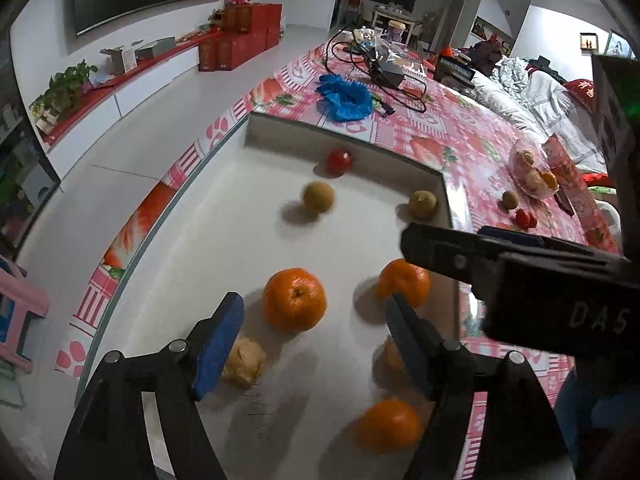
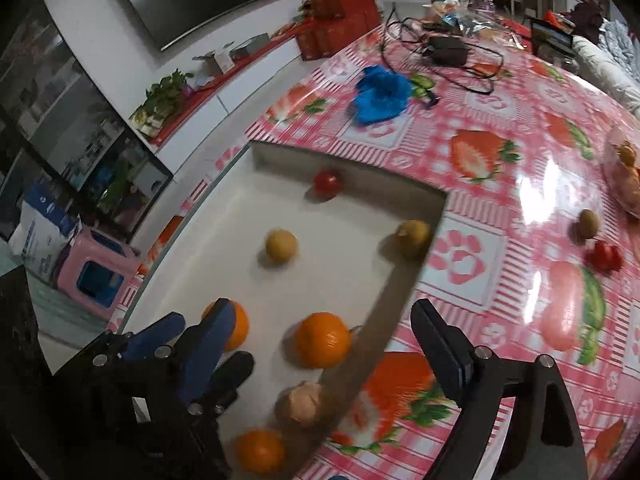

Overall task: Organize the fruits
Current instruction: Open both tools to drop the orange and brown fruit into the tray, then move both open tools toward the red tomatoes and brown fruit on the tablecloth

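Note:
A shallow white tray (image 1: 224, 240) (image 2: 224, 264) lies on the strawberry-print table. In it lie several oranges, two yellow-brown fruits (image 1: 318, 197) (image 1: 423, 204), a red tomato (image 1: 340, 161) (image 2: 326, 182) and a peeled citrus piece (image 1: 244, 362) (image 2: 304, 400). My left gripper (image 1: 314, 300) is open above the tray, with one orange (image 1: 294, 298) just beyond its fingertips and untouched. My right gripper (image 2: 324, 308) is also open, over another orange (image 2: 323, 339) at the tray's right wall, holding nothing. Its black body (image 1: 500, 264) crosses the left wrist view.
Outside the tray, to the right, a small brown fruit (image 2: 588, 224), a red tomato (image 2: 604, 256) and a clear bag of oranges (image 1: 534, 172) lie on the table. Farther back are a blue cloth (image 1: 346, 98) (image 2: 382, 94) and tangled cables (image 2: 448, 50).

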{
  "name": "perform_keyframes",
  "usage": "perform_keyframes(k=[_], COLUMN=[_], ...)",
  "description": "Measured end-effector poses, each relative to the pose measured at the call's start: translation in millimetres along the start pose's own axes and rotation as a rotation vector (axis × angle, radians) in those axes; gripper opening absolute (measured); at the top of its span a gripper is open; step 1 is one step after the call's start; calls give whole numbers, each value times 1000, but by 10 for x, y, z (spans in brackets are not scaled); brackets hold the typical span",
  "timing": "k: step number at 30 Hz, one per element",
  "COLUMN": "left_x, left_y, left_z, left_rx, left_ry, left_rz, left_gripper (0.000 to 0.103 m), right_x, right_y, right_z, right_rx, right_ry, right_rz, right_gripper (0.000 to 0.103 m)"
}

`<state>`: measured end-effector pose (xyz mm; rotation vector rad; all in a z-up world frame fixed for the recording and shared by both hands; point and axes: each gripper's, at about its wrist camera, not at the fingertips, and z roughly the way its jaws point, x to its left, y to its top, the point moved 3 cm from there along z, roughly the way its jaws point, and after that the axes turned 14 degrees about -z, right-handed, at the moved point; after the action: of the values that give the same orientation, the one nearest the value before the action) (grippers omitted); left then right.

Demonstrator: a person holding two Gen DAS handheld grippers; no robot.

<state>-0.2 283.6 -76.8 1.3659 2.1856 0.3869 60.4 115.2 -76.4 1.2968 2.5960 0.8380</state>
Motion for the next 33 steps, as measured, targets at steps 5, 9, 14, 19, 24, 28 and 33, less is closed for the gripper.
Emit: perform_keyframes(k=[5,9,14,19,24,28,33], left_x=[-207,-412,-681,-1031,-1355,-1579,-1793], left_y=[12,-10,-77,-139,-193,-219,-270], left_z=[-83,-120,-117,-96,-86,-68,33], left_rx=[-8,-4,20,44,48,46,58], left_ry=[-17,-26,-37,-40,-37,-32,-18], left_rz=[42,88,134,196,255,300,333], left_gripper=[78,79,79,79,79,79,80], right_x=[-271,-601,-1055,-1454,-1767,-1975,-2159], right_y=[-80,-247,-574,-838,-1024,-1165,-1343], right_z=[-182,-334,-441,-579,-734,-835,-852], right_rx=[-10,-19,2,0,-10,-25,-22], right_ry=[-47,-78,-124,-172,-196,-210,-229], right_rz=[46,132,249,320,369,407,457], right_gripper=[90,90,90,90,90,90,90])
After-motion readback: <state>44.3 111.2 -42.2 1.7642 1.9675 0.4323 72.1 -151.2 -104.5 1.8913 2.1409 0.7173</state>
